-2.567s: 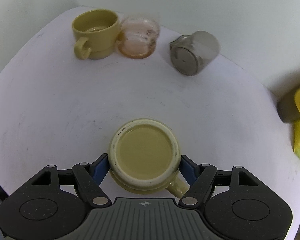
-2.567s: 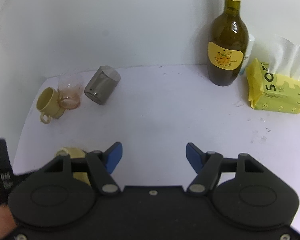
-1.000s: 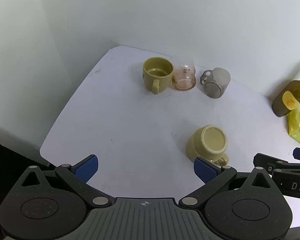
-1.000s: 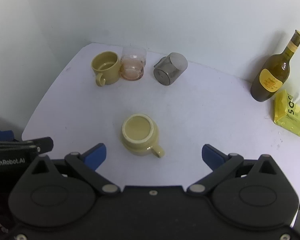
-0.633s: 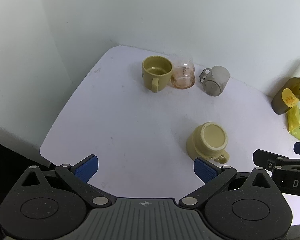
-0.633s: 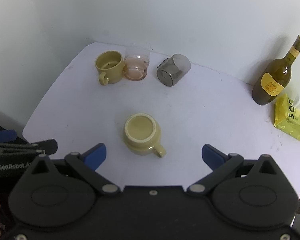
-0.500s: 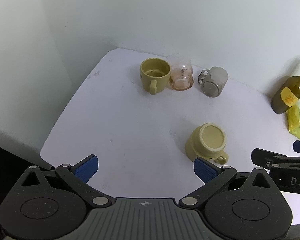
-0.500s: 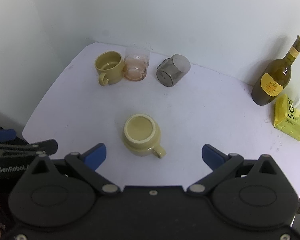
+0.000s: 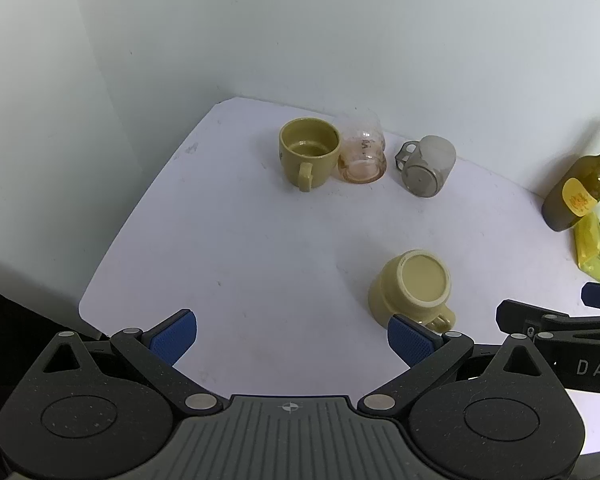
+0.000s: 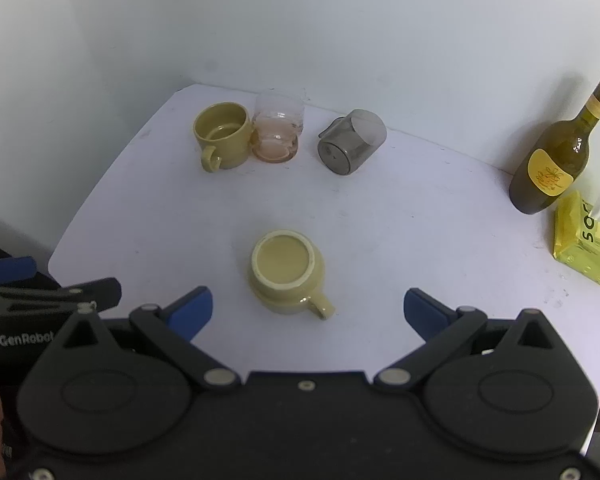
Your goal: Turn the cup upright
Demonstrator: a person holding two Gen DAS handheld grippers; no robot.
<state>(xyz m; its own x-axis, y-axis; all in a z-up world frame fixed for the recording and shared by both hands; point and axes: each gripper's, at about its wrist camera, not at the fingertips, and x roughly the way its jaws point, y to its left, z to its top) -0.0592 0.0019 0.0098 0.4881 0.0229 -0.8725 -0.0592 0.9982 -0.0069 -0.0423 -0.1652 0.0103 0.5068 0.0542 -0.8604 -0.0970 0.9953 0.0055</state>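
Observation:
A yellow ceramic cup [image 10: 287, 276] stands upside down on the white table [image 10: 420, 216], base up, handle toward me and to the right. It also shows in the left wrist view [image 9: 414, 286]. My right gripper [image 10: 306, 306] is open and empty, held above and behind the cup. My left gripper [image 9: 292, 338] is open and empty, to the left of the cup; its right pad [image 9: 408, 340] overlaps the cup's lower edge in view.
At the back stand an upright yellow mug [image 10: 222, 136], a clear pink-tinted glass [image 10: 278, 132] and a grey metal cup [image 10: 350, 142] lying on its side. A wine bottle [image 10: 556, 156] and a yellow tissue pack [image 10: 584, 240] are at the right edge.
Earlier my left gripper was shut around the upside-down cup; it has let go and pulled back up. Both grippers are now open. Over the last second the views barely shift.

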